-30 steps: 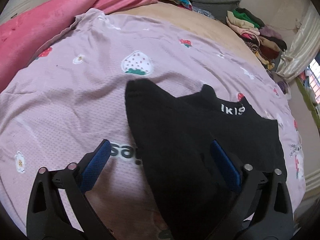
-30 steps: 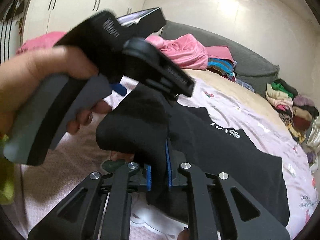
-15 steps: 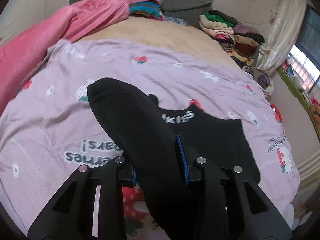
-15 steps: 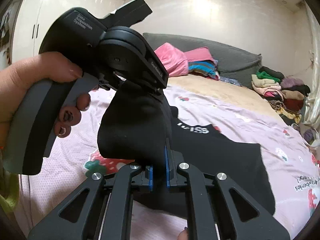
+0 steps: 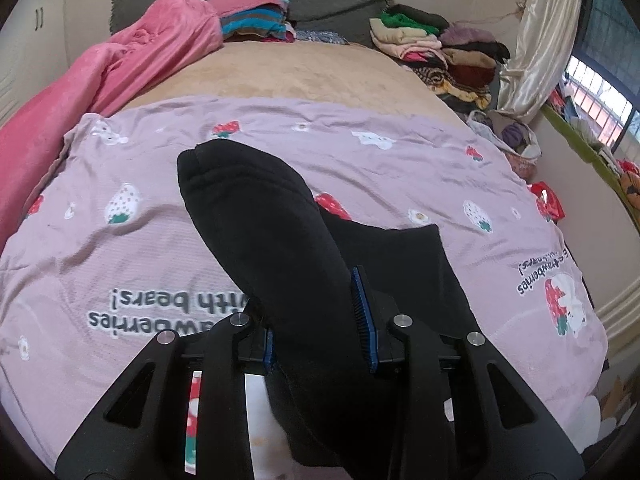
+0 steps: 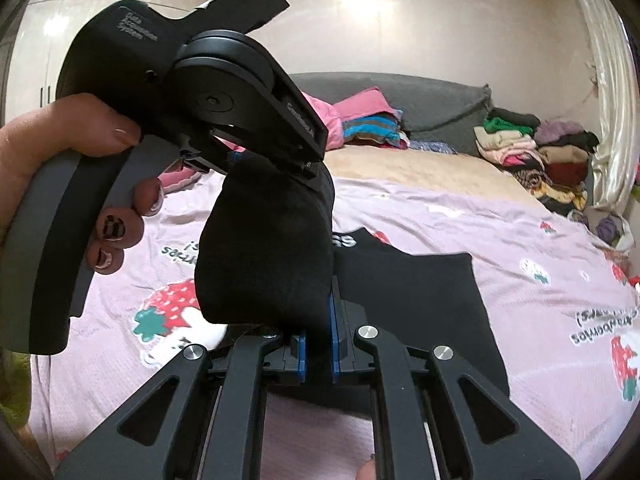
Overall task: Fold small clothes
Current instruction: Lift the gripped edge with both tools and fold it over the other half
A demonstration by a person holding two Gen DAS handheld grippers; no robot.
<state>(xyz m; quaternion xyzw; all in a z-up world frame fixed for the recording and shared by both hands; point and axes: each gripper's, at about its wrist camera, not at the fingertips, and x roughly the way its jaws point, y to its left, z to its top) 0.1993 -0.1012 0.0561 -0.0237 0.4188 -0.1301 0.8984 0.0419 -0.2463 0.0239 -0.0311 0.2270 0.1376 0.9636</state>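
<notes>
Black garment [image 5: 280,248], one piece with white lettering, is pinched by both grippers: the left gripper [image 5: 320,320] has its blue-padded jaws pressed on a raised fold, and the right gripper [image 6: 318,344] jaws clamp another bunched fold. Its remainder lies flat on the lilac strawberry-print blanket [image 5: 120,264], beyond both jaws, with one pink blanket [image 5: 120,64] farther back.

two tongs [image 5: 320,332], perhaps two black socks [image 5: 260,216]

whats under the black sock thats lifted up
Under the lifted black sock, held by both tongs, a second black sock lies flat on the pink strawberry blanket. Its white lettering is partly covered, so unreadable.
</notes>
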